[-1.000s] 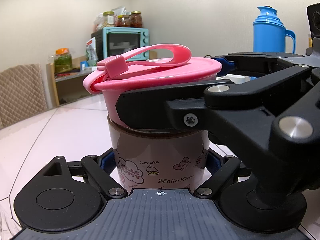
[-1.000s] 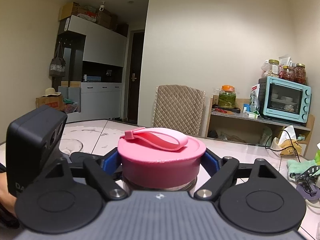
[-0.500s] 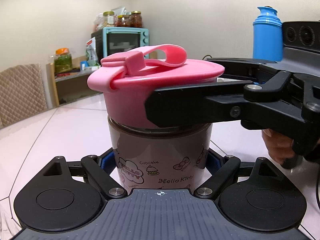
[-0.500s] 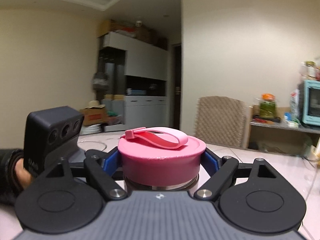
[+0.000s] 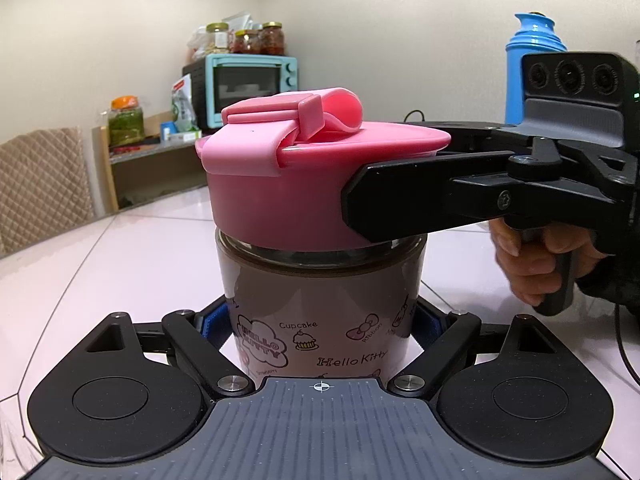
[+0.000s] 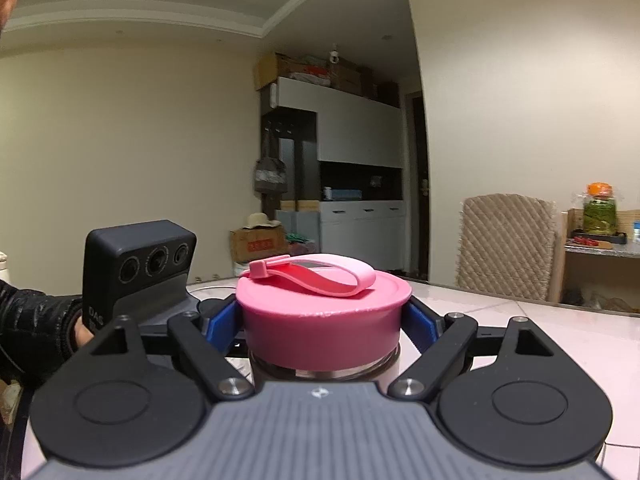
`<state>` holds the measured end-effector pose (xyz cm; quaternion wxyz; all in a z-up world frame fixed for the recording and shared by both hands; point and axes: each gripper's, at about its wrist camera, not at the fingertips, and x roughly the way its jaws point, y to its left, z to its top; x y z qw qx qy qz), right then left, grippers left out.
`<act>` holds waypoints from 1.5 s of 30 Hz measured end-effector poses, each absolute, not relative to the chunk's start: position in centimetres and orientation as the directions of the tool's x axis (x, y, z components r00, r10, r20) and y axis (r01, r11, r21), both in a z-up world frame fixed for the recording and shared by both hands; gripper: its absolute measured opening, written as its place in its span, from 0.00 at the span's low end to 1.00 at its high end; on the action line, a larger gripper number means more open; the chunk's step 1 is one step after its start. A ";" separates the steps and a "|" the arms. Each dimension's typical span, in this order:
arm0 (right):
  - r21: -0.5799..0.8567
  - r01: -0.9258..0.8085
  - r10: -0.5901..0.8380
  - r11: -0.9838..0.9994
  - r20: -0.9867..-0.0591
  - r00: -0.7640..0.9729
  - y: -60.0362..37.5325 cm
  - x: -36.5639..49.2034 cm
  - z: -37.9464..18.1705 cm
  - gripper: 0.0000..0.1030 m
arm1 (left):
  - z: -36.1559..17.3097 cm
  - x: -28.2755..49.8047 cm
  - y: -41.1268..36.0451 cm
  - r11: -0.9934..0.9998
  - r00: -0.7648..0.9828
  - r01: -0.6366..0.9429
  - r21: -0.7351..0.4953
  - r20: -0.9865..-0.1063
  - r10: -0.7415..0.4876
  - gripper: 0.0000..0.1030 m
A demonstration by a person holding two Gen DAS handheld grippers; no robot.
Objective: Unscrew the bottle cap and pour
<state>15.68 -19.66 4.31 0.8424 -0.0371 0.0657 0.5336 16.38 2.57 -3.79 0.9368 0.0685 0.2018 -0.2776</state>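
Left hand-held gripper [image 5: 322,326] clamped on the lower body of the Hello Kitty bottle [image 5: 320,312] — blue pads touching both sides. The bottle stands upright on the pink tiled surface [image 5: 120,256]. Right hand-held gripper [image 6: 322,322] closed around the pink cap [image 6: 322,320], pads pressed on either side; seen from the left wrist, one of its fingers [image 5: 424,204] crosses the cap's front. Cap sits on the bottle neck, strap loop [image 6: 320,276] lying on top. Blue thermos [image 5: 534,64] beyond the right hand-held gripper.
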 end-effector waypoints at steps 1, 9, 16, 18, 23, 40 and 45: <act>0.002 -0.899 0.889 0.438 -0.152 0.432 -19.7 15.3 4.2 0.91 | -3.8 16.4 2.5 0.836 0.765 0.548 0.017 -0.416 -0.492 0.88; -0.001 -0.764 0.748 0.645 -0.203 0.632 -18.3 12.2 5.1 0.91 | -3.8 16.4 2.5 0.837 0.765 0.548 0.017 -0.416 -0.492 0.88; 0.006 -0.673 0.657 0.740 -0.227 0.719 -15.7 11.1 5.0 0.91 | -3.7 16.4 2.4 0.836 0.765 0.548 0.017 -0.416 -0.492 0.88; 0.006 -0.658 0.643 0.753 -0.222 0.733 -15.3 11.0 5.0 0.91 | -3.7 16.4 2.4 0.836 0.765 0.548 0.017 -0.416 -0.492 0.88; -0.026 -0.620 0.600 0.784 -0.225 0.768 -14.1 11.0 5.1 0.91 | -3.7 16.4 2.4 0.836 0.764 0.548 0.016 -0.416 -0.493 0.88; -0.048 -0.595 0.569 0.802 -0.242 0.786 -12.9 10.3 4.7 0.89 | -3.6 16.2 2.1 0.836 0.764 0.548 0.015 -0.416 -0.493 0.88; -0.058 -0.579 0.551 0.813 -0.247 0.797 -12.3 10.1 4.5 0.85 | -3.6 16.2 2.1 0.837 0.764 0.548 0.015 -0.416 -0.493 0.88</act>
